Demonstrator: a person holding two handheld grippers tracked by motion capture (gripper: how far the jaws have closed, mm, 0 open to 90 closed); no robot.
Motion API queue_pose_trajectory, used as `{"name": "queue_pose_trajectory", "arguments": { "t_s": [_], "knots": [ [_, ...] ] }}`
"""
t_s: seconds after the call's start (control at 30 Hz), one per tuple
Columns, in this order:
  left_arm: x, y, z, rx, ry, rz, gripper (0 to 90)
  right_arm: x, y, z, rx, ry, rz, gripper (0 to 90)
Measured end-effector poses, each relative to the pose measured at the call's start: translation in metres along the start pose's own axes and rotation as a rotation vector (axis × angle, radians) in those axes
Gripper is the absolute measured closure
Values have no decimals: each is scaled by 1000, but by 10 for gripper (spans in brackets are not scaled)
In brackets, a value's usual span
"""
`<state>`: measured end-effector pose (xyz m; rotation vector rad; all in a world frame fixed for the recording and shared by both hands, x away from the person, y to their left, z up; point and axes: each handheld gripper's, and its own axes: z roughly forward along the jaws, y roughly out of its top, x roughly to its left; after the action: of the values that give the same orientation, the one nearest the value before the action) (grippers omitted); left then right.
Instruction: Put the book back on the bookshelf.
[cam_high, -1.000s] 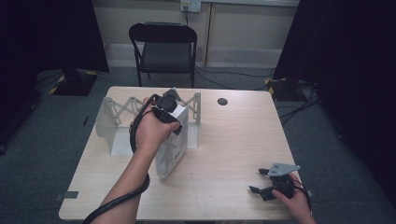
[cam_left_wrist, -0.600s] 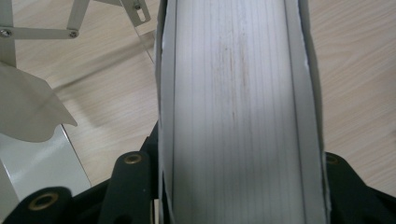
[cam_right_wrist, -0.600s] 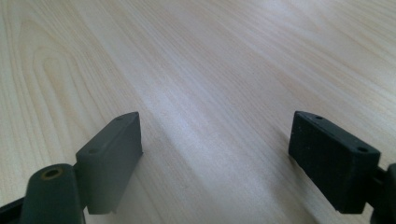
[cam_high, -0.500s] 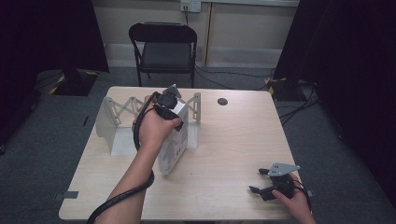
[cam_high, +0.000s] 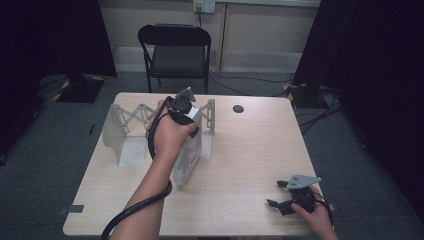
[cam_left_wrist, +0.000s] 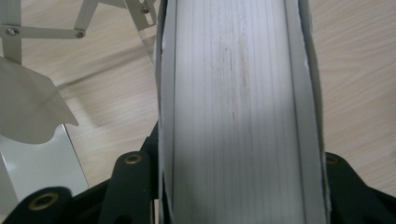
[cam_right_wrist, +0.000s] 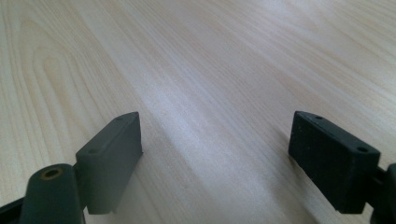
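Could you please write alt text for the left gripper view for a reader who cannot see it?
A thick white book, page edges facing the camera, is clamped between the black jaws of the left hand-held gripper. Behind it lie the light wooden table and part of a metal expandable book rack at the left.

Left gripper (cam_high: 186, 112) with clamped book (cam_high: 187, 155) shifted slightly left, book now more upright beside the rack (cam_high: 120, 130)
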<state>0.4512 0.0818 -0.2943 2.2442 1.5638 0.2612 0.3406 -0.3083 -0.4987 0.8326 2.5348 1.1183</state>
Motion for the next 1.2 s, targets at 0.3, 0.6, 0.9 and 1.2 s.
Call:
{"name": "queue_pose_trajectory", "arguments": {
  "t_s": [0.3, 0.6, 0.9, 1.2],
  "knots": [
    [-4, 5, 2, 5, 16, -11, 530, 0, 0, 0, -1, 0, 1, 169],
    [-7, 11, 3, 3, 19, -29, 529, 0, 0, 0, -1, 0, 1, 169],
    [-6, 16, 5, 1, 35, -54, 530, 0, 0, 0, -1, 0, 0, 169],
    [-7, 20, 9, 4, 50, -67, 530, 0, 0, 0, 0, 1, -2, 169]
  ]
}}
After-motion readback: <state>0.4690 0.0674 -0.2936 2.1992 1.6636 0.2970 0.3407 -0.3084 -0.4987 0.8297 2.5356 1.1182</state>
